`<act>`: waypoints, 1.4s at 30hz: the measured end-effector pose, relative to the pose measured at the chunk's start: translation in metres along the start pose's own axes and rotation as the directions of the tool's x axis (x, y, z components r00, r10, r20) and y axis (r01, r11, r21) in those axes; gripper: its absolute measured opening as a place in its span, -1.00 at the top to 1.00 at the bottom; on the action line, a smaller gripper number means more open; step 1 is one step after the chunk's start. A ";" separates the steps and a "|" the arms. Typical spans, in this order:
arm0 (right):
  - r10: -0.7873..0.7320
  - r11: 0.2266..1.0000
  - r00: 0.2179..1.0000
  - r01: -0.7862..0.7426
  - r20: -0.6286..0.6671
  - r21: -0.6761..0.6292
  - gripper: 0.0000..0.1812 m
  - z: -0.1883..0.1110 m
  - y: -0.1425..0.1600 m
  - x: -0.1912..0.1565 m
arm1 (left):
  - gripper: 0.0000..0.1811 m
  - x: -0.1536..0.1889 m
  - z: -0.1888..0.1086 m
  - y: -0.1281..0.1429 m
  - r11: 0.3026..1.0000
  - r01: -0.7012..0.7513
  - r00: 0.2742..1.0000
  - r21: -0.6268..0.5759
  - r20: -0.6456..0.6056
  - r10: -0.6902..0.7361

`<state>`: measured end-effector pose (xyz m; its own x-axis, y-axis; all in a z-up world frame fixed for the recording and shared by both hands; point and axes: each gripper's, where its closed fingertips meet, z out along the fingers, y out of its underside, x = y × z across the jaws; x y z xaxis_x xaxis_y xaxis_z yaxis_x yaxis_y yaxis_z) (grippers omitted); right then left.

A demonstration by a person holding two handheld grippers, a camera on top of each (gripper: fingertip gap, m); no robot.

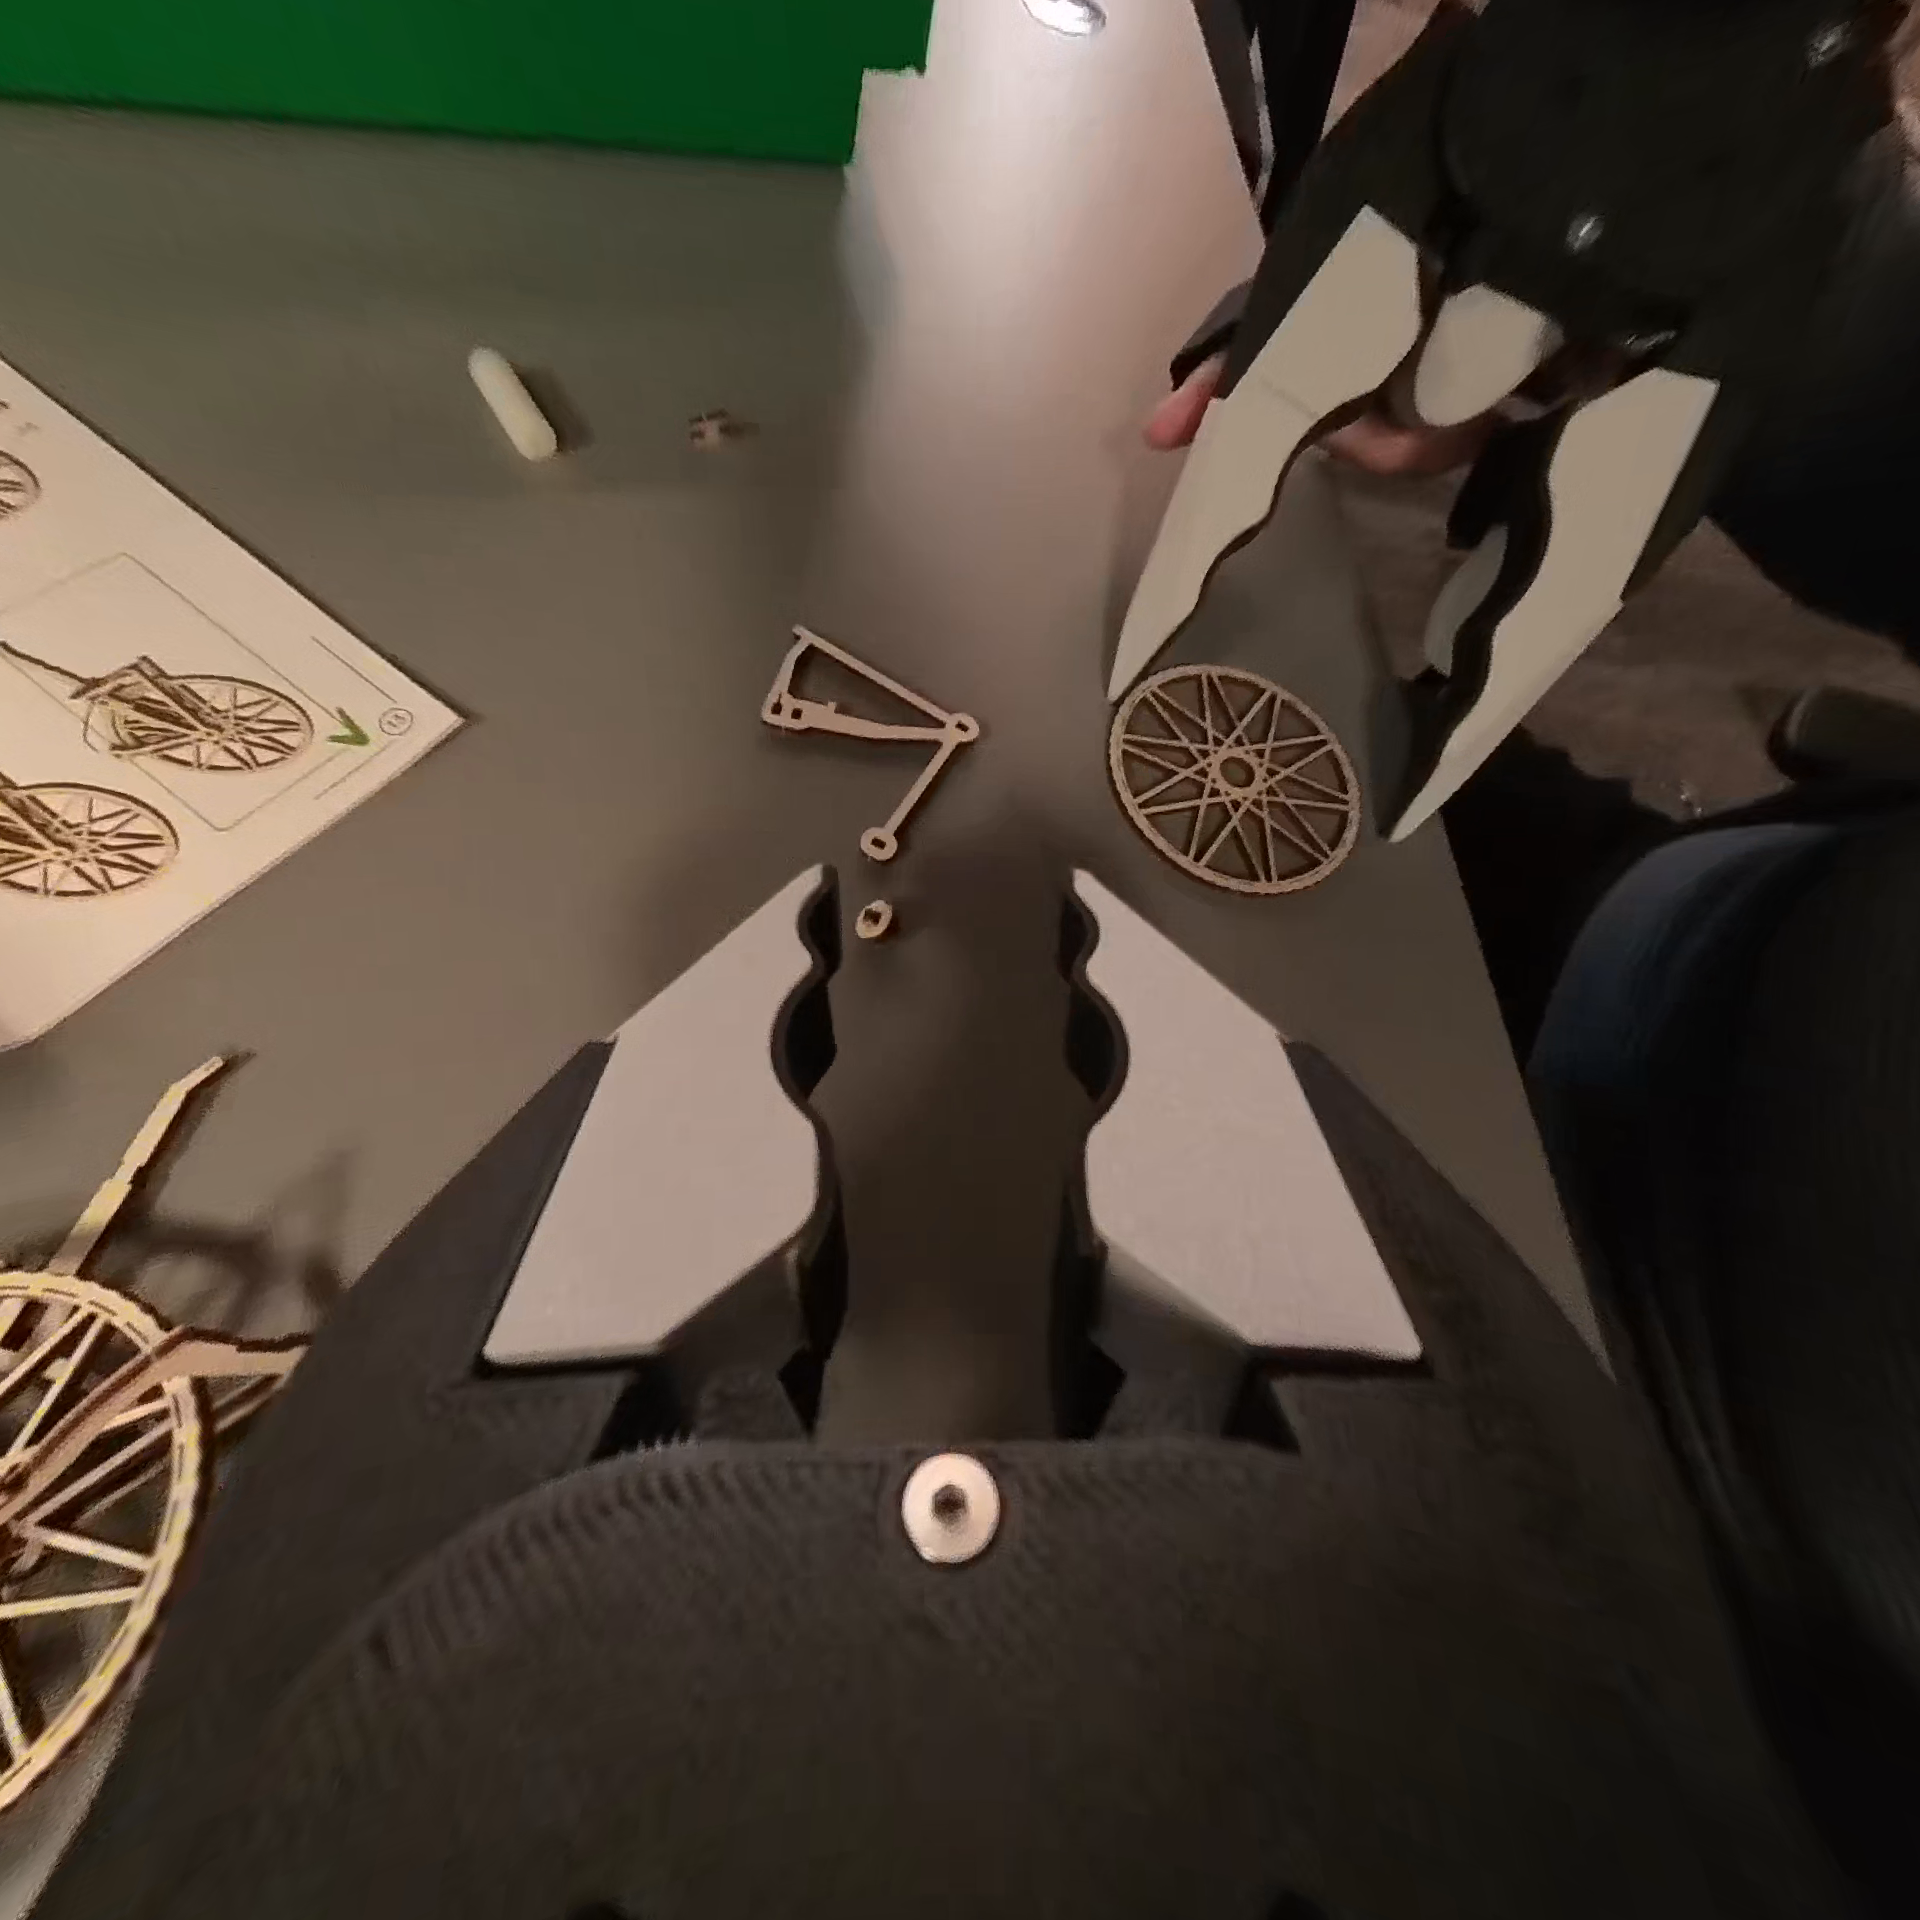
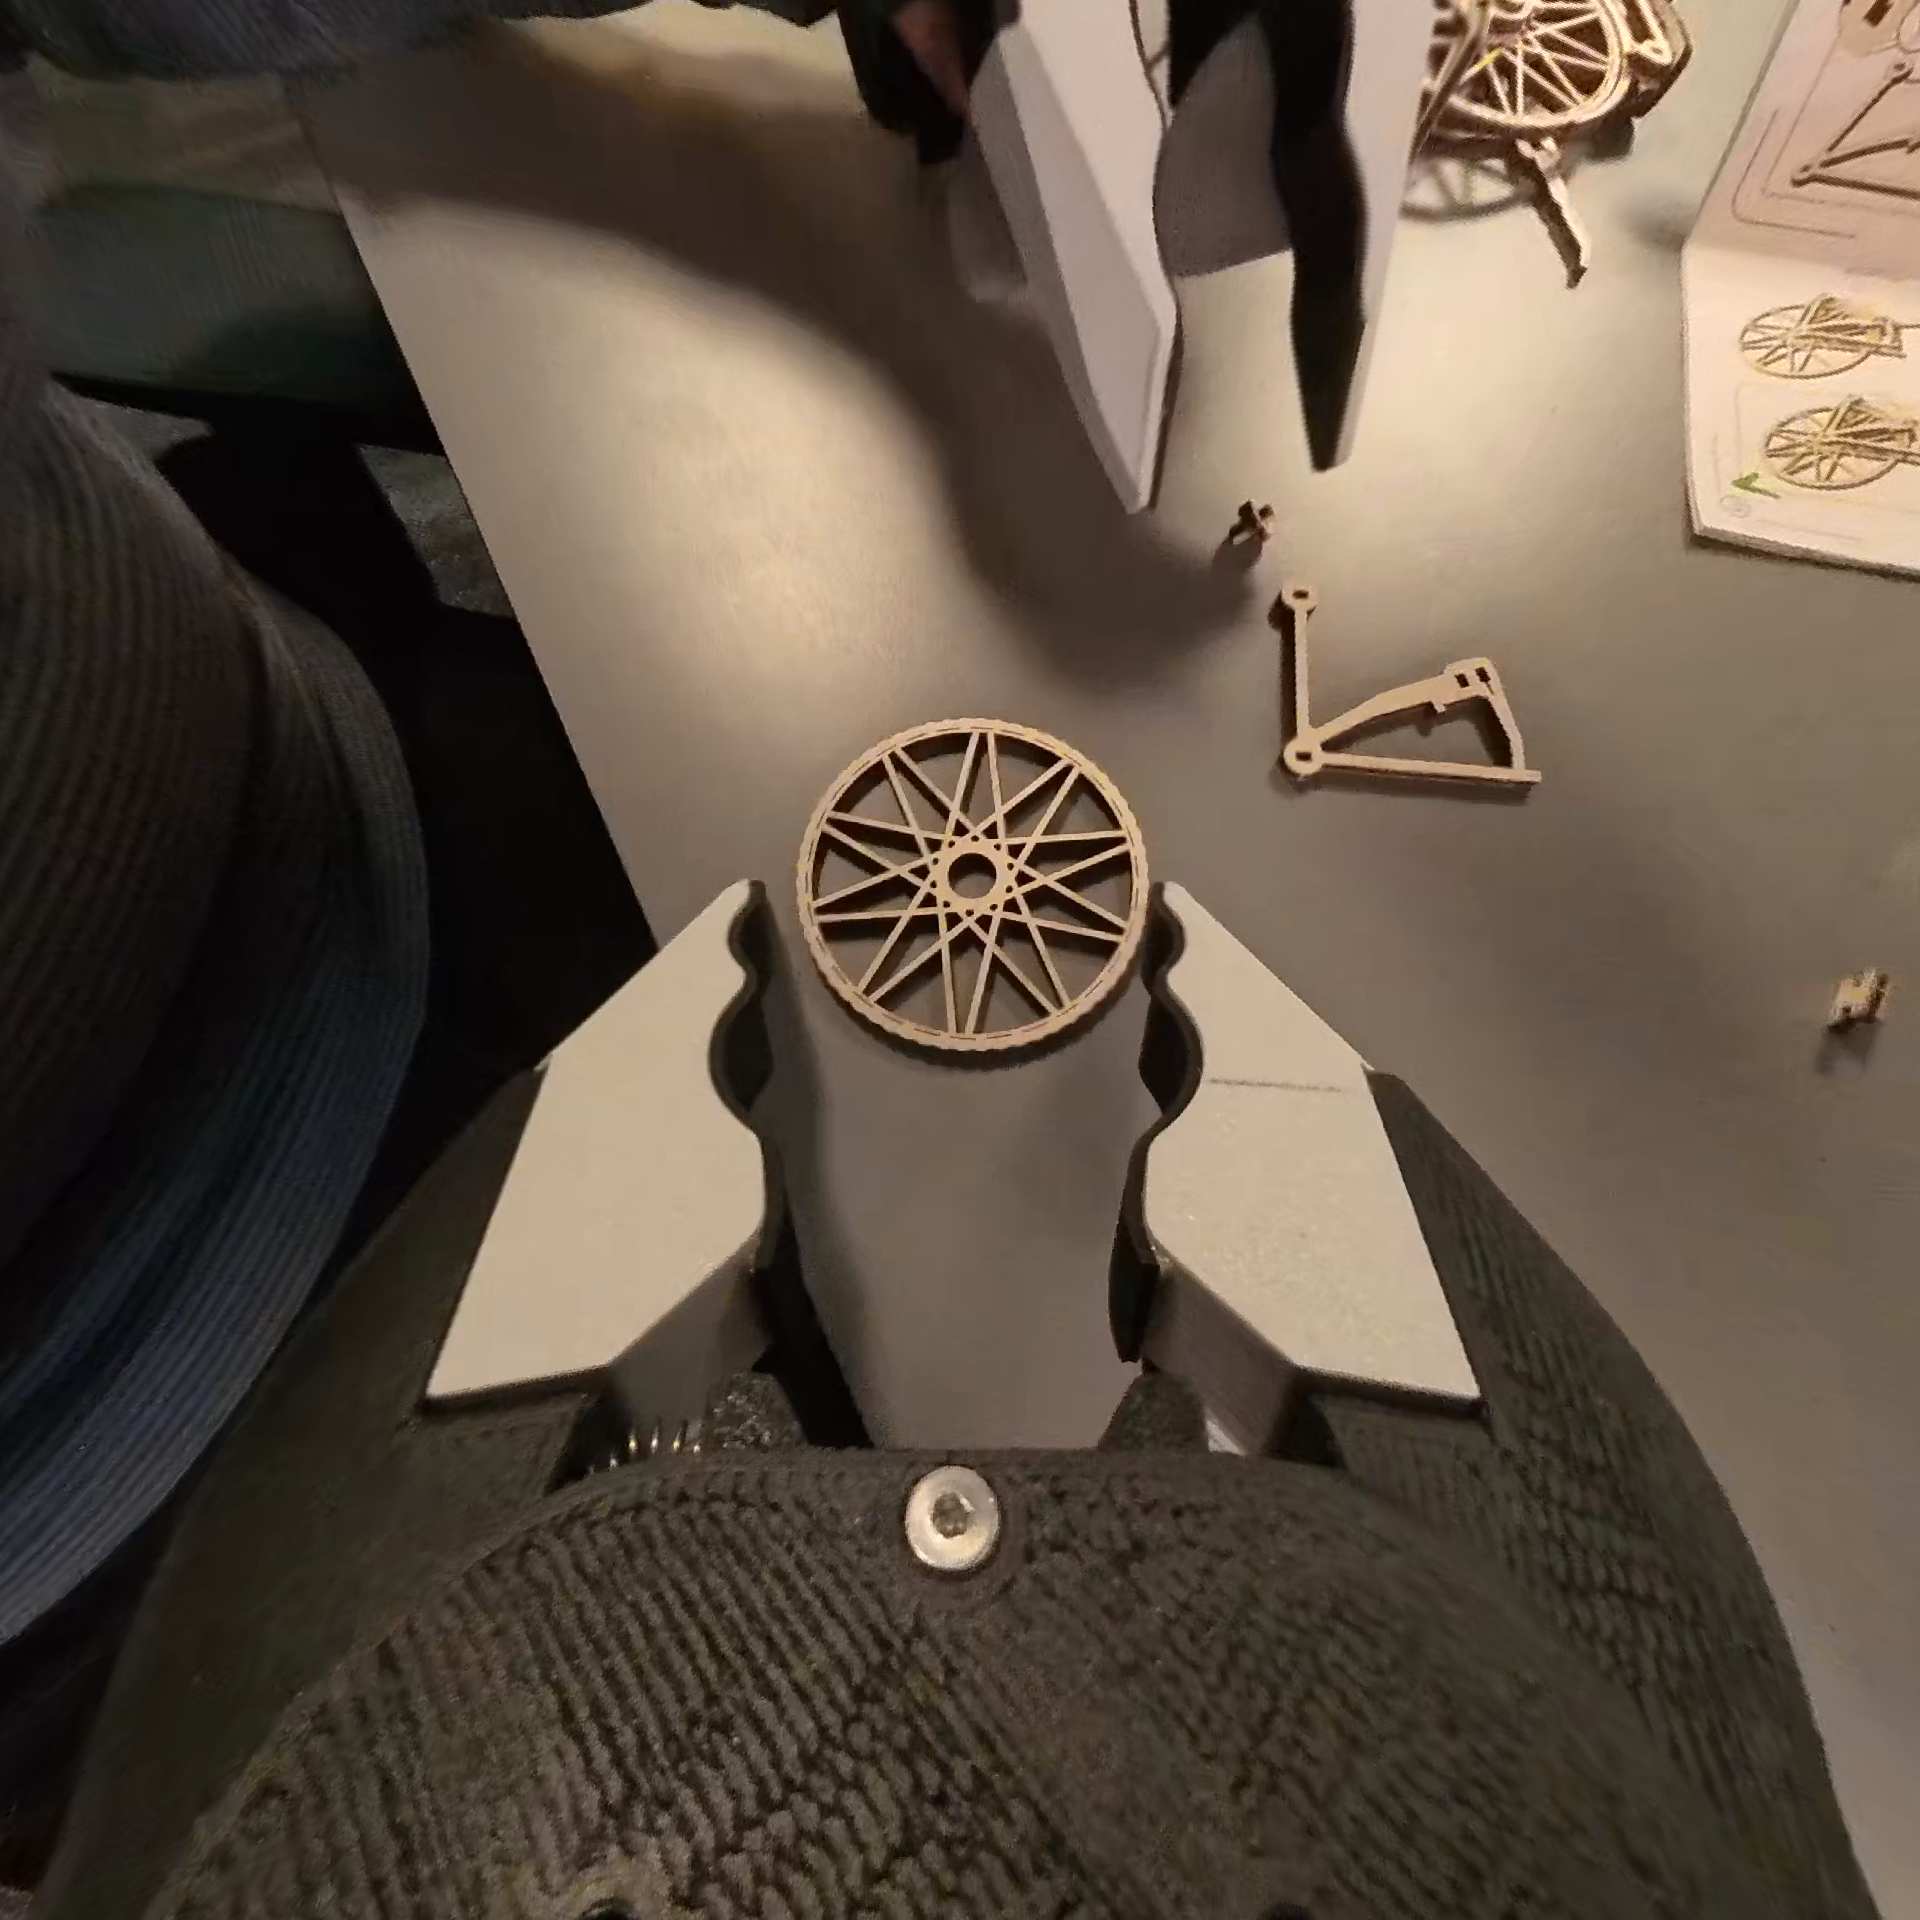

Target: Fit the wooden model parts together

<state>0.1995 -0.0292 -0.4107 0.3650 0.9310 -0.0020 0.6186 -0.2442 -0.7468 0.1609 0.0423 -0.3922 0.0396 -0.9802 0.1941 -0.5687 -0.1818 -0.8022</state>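
Far left on my counter (image 1: pixel 312 312) I see the instruction sheet (image 1: pixel 156 665) and, below it, the half-built wheeled model (image 1: pixel 94 1455), well apart from the loose pieces. My left claw (image 1: pixel 951 914) hangs open and empty, with a tiny wooden bush (image 1: pixel 875 921) just inside its left tip and the thin angled frame piece (image 1: pixel 862 717) lying flat just beyond. Further right, my right claw (image 2: pixel 951 914) is also open, its tips straddling the spoked wheel (image 2: pixel 974 883), which lies flat close to the counter's edge (image 2: pixel 499 582). I judge that wheel light, stiff across its rim but fragile in the fine spokes, so I'd pinch it by the toothed rim on opposite sides, gently, never through the spokes. It lies so flat that getting under it may be fiddly. There's open room between wheel and frame piece, but little spare room on the drop-off side
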 end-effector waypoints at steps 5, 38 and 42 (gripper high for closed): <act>0.006 1.000 1.000 -0.006 -0.004 -0.003 0.29 0.001 -0.002 0.000 | 0.62 -0.001 0.008 0.016 0.995 -0.061 0.998 -0.085 0.007 0.062; -0.113 0.994 0.992 0.112 0.063 0.016 0.29 0.079 -0.072 0.003 | 0.66 -0.016 -0.099 0.074 0.984 0.159 0.926 -0.078 0.359 -0.121; -0.160 0.985 0.987 0.160 -0.003 0.061 0.08 0.082 -0.090 0.010 | 0.60 -0.002 -0.128 0.071 0.985 0.172 0.918 0.018 0.359 -0.167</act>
<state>0.0906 0.0240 -0.3980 0.2631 0.9573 0.1198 0.6253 -0.0747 -0.7768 0.0153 0.0410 -0.3770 0.4265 -0.8978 0.1095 -0.5382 -0.3492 -0.7670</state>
